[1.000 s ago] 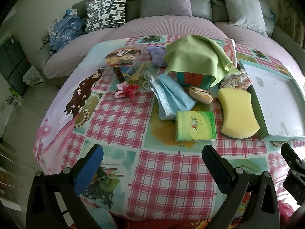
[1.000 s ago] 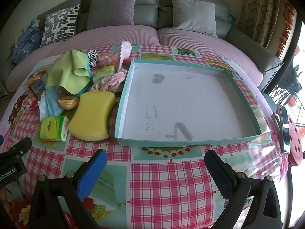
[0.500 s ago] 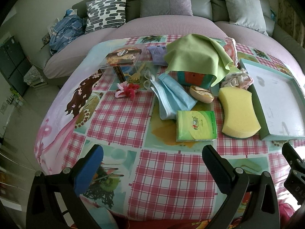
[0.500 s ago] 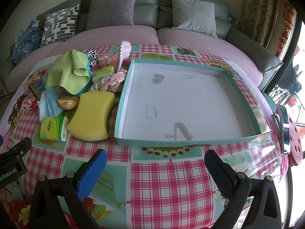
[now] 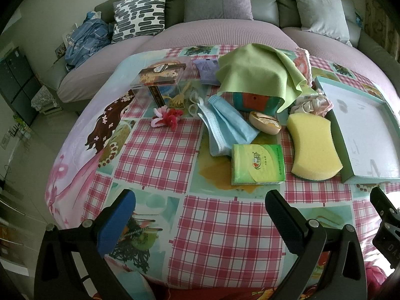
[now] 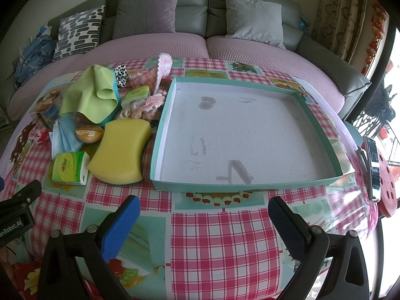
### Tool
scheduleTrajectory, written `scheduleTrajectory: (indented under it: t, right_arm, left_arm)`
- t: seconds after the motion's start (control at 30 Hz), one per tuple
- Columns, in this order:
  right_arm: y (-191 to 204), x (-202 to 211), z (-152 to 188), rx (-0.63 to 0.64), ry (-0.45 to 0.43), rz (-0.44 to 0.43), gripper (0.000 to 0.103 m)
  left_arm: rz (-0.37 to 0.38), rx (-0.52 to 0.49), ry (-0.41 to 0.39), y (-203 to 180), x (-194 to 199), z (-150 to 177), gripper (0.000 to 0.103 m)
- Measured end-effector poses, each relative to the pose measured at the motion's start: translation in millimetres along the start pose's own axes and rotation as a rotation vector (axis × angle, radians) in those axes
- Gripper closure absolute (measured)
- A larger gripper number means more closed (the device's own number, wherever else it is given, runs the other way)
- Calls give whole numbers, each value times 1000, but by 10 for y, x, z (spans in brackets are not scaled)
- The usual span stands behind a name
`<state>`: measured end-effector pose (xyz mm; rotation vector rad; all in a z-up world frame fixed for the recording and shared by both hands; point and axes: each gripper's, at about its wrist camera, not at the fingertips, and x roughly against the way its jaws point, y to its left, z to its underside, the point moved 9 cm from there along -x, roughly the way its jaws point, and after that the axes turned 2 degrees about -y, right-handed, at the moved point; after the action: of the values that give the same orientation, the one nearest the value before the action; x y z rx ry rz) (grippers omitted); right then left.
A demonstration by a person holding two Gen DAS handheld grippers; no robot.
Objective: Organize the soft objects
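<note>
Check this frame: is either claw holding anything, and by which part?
Nothing is held. The left claw and right claw are both open, hanging over bare tablecloth.

Home living room, grey sofa (image 6: pixel 207 12) with cushions (image 6: pixel 252 20), tablecloth-covered table (image 6: pixel 220 237)

You see a yellow sponge (image 6: pixel 120 152) just left of the teal-walled, white-floored tray (image 6: pixel 250 183), a green tissue pack (image 5: pixel 257 163), a light blue mask (image 5: pixel 225 122), a lime cloth (image 5: pixel 252 70), and red-checked bench cloth (image 5: pixel 207 232).
</note>
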<state>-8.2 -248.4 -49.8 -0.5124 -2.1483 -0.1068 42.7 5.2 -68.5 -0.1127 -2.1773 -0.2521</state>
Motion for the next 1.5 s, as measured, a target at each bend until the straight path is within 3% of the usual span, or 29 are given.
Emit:
scheduleTrajectory:
  t: [0.27, 0.57, 0.73, 1.07, 1.23, 1.5]
  right_arm:
    - [14, 11, -12, 3, -3, -1, 0]
    - [304, 64, -121, 49, -22, -136, 0]
    - [533, 23, -242, 38, -28, -227, 0]
    - [534, -137, -318, 0, -6, -249, 0]
    - [482, -190, -386, 7, -1, -211, 0]
    - [333, -288, -405, -22, 24, -192, 0]
  left_arm:
    - [24, 27, -12, 43, 29, -25, 0]
    - [149, 83, 13, 179, -26, -131, 0]
    - [149, 125, 1, 324, -98, -229, 0]
    - [314, 118, 37, 23, -311, -233, 0]
    - [251, 23, 80, -173, -395, -221, 0]
    - [219, -58, 137, -472, -522, -186, 0]
